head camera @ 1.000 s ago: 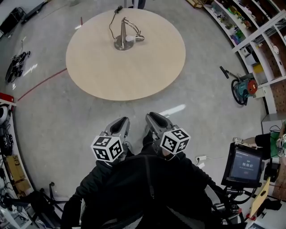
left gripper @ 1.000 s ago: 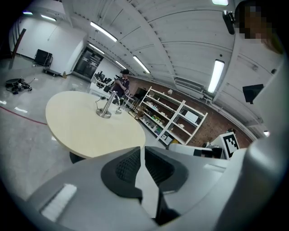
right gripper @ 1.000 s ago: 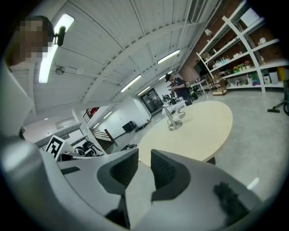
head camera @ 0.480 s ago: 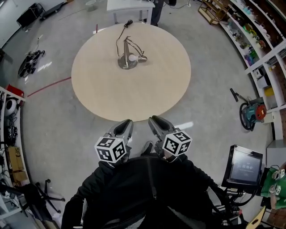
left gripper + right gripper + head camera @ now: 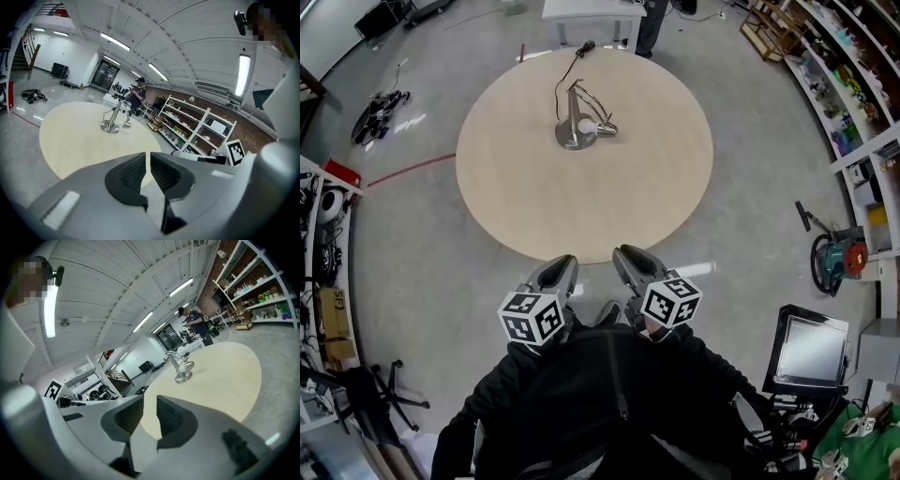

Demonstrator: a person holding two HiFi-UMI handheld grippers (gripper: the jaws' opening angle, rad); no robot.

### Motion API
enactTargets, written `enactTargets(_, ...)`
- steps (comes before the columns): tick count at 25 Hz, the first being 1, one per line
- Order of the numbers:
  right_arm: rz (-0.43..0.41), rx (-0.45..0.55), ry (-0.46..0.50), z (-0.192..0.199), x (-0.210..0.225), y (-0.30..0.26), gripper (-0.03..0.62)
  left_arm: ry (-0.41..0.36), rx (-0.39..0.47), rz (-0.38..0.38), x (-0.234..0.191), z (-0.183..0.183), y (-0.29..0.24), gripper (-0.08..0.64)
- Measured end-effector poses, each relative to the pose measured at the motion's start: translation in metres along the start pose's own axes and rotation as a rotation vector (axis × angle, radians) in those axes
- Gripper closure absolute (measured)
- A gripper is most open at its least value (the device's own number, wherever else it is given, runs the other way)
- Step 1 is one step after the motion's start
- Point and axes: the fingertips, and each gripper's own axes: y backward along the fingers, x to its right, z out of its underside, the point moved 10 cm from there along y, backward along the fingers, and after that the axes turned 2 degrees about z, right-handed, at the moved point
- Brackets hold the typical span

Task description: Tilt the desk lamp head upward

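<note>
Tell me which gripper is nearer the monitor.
Right. In the head view the right gripper is on the same side as the monitor, which stands off to its right. The left gripper is farther away, beyond the right one. Neither touches it.

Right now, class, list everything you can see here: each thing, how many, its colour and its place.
table: one, pale wood, round, ahead of the person
lamp: one, silver, on the table's far part
cable: one, black, from the lamp over the far edge
floor line: one, red, left of the table
shelves: one run, white, along the right wall
vacuum: one, teal and orange, on the floor at right
screen: one, black-framed, lower right
bystander: one, dark clothes, beyond the table
left gripper: one, grey, jaws slightly apart, empty, at the table's near edge
right gripper: one, grey, jaws apart, empty, beside the left
jacket: one, black, bottom
</note>
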Motion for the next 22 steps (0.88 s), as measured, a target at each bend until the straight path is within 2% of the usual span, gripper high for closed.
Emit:
enactTargets(9, 0.056, 0.023, -0.019, -0.022, 0.011, -0.032, 0.502, -0.015, -0.023, 0.052, -0.026, -0.037, -0.032, 0.523)
enactTargets(22, 0.250, 0.118, -0.081, -0.058, 0.023, -0.108, 0.502, -0.090, -0.111, 0.219, -0.096, -0.124, -0.097, 0.523)
